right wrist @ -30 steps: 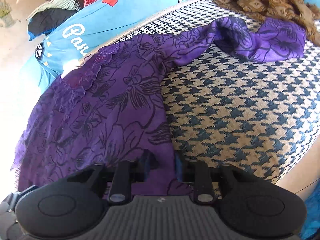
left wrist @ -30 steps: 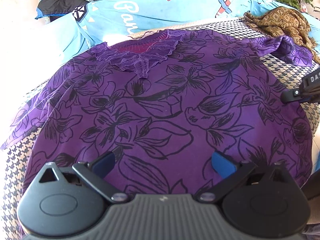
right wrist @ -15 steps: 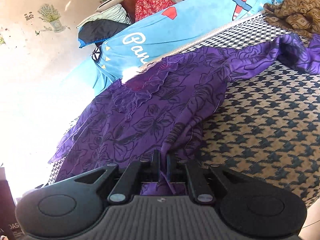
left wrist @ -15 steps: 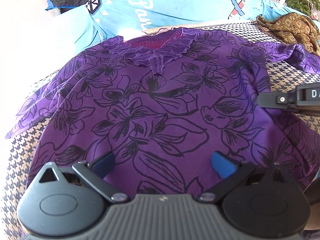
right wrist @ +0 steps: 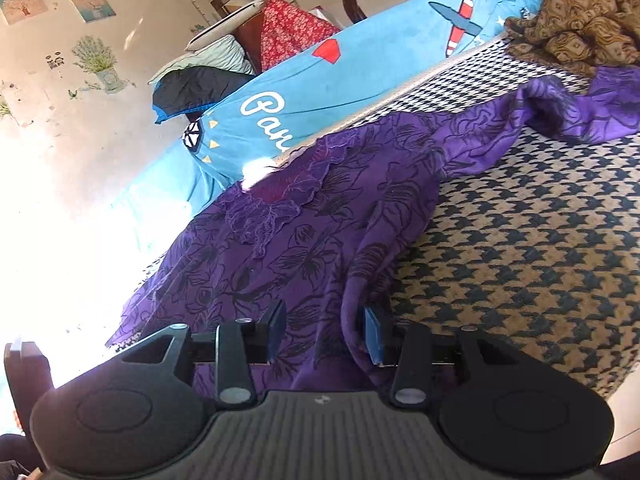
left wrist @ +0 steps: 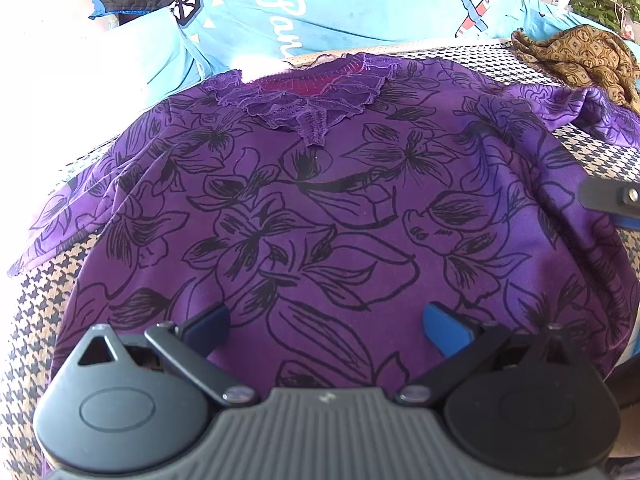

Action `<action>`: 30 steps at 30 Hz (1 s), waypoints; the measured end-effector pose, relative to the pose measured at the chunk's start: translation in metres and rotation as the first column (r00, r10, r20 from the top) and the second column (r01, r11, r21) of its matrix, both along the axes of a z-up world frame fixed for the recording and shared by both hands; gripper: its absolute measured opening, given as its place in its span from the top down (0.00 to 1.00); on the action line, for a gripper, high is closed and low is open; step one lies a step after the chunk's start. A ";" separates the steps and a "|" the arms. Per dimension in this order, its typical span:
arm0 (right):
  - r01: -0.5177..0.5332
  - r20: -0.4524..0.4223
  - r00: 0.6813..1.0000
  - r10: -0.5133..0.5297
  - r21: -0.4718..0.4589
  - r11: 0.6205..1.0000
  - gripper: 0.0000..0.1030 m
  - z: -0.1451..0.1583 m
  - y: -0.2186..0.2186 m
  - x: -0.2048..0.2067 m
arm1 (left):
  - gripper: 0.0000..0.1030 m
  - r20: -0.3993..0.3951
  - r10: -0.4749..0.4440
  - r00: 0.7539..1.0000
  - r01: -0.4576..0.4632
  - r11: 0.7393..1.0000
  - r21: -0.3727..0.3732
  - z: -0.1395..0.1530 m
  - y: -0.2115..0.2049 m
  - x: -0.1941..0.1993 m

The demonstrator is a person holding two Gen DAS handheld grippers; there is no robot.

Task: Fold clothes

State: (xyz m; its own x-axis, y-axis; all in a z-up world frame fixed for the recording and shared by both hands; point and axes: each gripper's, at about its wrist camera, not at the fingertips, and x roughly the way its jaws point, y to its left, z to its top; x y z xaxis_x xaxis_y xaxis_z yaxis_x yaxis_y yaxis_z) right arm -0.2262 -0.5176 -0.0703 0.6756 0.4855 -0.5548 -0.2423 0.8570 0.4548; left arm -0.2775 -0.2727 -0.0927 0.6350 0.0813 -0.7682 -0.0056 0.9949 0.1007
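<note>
We see the purple floral blouse [left wrist: 320, 216] spread face up on the houndstooth cover [right wrist: 540, 248], its long axis running away from us, lace neckline [left wrist: 308, 100] toward the blue bedsheet [left wrist: 360, 12] and hem nearest our grippers. One sleeve trails toward the brown garment [right wrist: 580, 20]. Our left gripper [left wrist: 326, 320] hovers over the hem with fingers spread wide. Our right gripper [right wrist: 324, 332], clamped on the blouse's side edge half a second ago, now has its fingers parted, the raised fold of fabric standing loose between them.
</note>
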 end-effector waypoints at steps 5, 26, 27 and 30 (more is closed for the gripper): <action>0.040 -0.010 0.999 -0.040 -0.075 0.996 0.56 -0.006 -0.007 -0.002 | 0.00 0.004 0.003 1.000 -0.003 1.000 0.003 0.001 0.001 -0.002; 0.315 -0.050 0.937 -0.345 -0.305 0.899 0.95 0.003 -0.052 -0.042 | 0.00 -0.019 0.015 1.000 -0.015 1.000 0.000 0.002 0.014 -0.014; 0.328 -0.035 0.931 -0.362 -0.351 0.877 0.95 0.000 -0.050 -0.042 | 0.00 -0.024 0.019 1.000 -0.019 1.000 -0.004 0.002 0.014 -0.016; 0.319 -0.013 0.938 -0.347 -0.362 0.876 0.95 -0.001 -0.050 -0.045 | 0.00 -0.034 0.024 0.999 -0.025 1.000 -0.011 0.001 0.015 -0.023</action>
State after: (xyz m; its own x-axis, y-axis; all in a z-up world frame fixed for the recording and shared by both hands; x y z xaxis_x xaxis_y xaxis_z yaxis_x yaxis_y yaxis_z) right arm -0.2707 -0.5680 -0.0709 0.7127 0.0045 -0.7015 0.1088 0.9872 0.1168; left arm -0.3001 -0.2577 -0.0914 0.6065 0.0880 -0.7902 -0.0268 0.9956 0.0903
